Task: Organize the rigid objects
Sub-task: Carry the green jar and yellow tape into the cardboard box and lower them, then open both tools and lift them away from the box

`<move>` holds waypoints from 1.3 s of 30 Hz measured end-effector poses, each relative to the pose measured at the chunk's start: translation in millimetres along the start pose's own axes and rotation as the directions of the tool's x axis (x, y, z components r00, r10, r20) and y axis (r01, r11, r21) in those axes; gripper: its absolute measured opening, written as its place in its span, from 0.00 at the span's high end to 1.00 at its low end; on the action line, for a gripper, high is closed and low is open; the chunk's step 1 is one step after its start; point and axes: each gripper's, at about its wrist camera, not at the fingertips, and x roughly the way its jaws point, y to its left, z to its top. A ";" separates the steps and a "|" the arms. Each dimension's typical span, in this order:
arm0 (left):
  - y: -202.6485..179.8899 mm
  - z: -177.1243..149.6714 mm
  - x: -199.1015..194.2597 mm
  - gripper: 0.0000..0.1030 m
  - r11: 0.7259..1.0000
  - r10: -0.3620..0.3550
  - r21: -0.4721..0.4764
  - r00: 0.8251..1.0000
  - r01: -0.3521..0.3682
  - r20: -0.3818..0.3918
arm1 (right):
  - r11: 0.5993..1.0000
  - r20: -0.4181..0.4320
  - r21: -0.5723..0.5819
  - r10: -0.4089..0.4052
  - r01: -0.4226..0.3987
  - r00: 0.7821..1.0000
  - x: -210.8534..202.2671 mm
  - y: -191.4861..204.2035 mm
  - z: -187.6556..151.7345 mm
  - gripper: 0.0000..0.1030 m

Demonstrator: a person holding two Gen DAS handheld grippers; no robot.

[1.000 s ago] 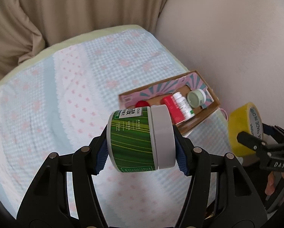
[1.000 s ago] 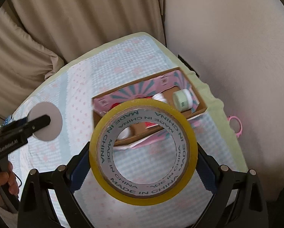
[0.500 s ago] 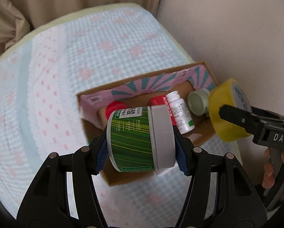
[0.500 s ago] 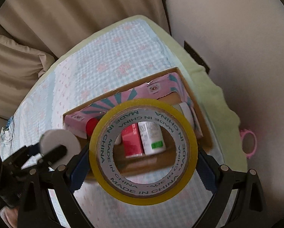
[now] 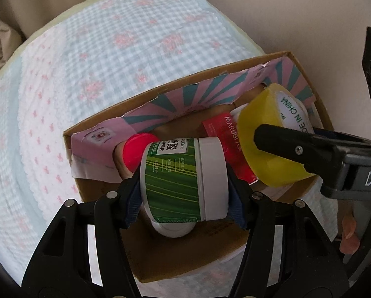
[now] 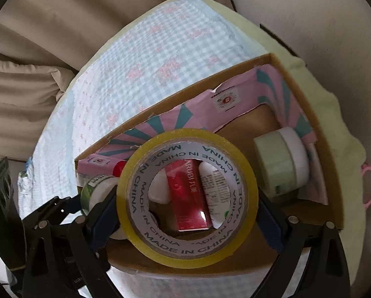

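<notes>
Fig.: L tongs (image 5: 184, 186) clamped end-to-end on green-labelled white plastic jar (image 5: 183, 181), pads on base and lid; jar hangs over open brown cardboard box w/ pink-teal lining (image 5: 210, 94). R tongs (image 6: 187, 198) clamped across yellow packing-tape roll (image 6: 187, 196), also above box. Jar: rigid, smooth, prob. light; lid-side pad may slip. Roll: stiff, hollow; grip across outer rim.
</notes>
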 end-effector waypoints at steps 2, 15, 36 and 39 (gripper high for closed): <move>0.9 0.5 0.3 0.46 1.000 0.003 -0.004 1.000 -0.003 -0.004 | 1.000 -0.004 0.023 0.002 -0.002 1.000 3.1 -0.6 1.6 0.05; 12.0 -22.4 -45.0 0.00 1.000 0.001 -0.012 0.999 0.000 0.033 | 0.994 0.101 -0.030 -0.101 0.105 0.990 -31.0 5.2 -3.1 0.00; 60.1 -69.9 -170.5 0.00 0.997 -0.009 -0.080 0.981 0.025 0.191 | 0.974 0.152 -0.055 -0.208 0.219 0.966 -112.9 78.1 -45.6 0.00; 74.3 -81.9 -208.0 0.00 0.993 0.011 -0.120 0.973 0.017 0.232 | 0.969 0.179 -0.104 -0.202 0.222 0.963 -134.0 107.2 -56.9 0.00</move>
